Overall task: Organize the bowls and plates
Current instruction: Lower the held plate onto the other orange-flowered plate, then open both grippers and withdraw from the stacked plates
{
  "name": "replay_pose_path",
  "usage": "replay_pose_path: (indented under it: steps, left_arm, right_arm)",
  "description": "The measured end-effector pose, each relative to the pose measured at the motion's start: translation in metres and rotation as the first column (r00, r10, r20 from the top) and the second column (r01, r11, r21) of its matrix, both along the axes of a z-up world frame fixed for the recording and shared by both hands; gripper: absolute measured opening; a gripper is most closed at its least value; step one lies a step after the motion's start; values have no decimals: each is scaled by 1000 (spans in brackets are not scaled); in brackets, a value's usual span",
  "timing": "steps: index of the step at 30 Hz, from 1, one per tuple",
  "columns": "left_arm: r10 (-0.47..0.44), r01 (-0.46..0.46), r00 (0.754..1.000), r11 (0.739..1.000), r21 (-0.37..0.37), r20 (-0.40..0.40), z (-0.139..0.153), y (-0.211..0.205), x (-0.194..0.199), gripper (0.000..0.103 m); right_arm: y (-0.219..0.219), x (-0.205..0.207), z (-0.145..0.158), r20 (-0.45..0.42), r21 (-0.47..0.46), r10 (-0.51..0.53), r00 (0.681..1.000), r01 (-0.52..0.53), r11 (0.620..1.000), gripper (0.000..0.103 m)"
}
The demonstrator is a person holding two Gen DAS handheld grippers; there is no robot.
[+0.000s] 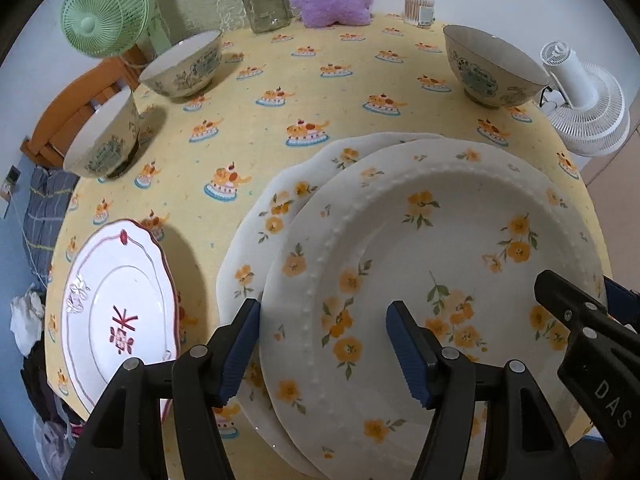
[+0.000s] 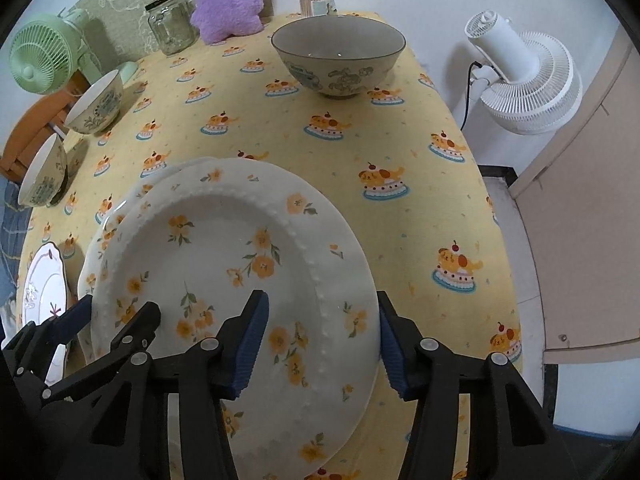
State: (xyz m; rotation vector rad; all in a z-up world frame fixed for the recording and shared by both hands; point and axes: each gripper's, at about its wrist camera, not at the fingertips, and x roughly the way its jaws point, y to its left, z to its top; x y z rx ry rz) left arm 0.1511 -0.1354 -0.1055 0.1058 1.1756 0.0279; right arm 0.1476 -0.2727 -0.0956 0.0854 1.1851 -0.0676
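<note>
both grippers straddling top plate's rims, stack half seated

left gripper (image 1: 322,344) sits nearest, fingers spread, the left rim of the top plate (image 1: 420,280) between the pads; one pad is outside the rim, the other over the plate face, and a gap shows, so no pinch. right gripper (image 2: 322,344) is the same on the right rim: fingers spread astride it, outer pad close beside the edge, contact not clear. the top plate lies offset on a matching floral plate (image 1: 280,200), toward the table's near edge. a red-trim plate (image 1: 116,312) lies apart at left. two bowls (image 1: 188,66) stand far left, a third bowl (image 2: 338,56) far right.

judgement: stacking step, the plate just set down or about to be nudged square. risks: the offset plate overhangs its mate, so an uneven push could slide it off toward the near table edge. pads closing on only one side would tip the rim up. the grippers are close together, so turning either could knock the other.
</note>
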Motion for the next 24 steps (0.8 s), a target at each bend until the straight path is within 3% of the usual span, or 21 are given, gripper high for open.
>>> replay_pose_path:
  steps: [6, 9, 24]
  left_arm:
    - [-37, 37, 997, 999, 9, 61, 17, -7, -5, 77]
    - [-36, 36, 998, 999, -7, 53, 17, -4, -4, 77]
    - [0, 2, 1000, 998, -62, 30, 14, 12, 0, 79]
  right_arm:
    - [1, -5, 14, 22, -71, 5, 1000, -4, 997, 53]
    - [6, -3, 12, 6, -79, 31, 999, -31, 996, 42]
    - [25, 15, 4, -34, -108, 44, 998, -48, 993, 42]
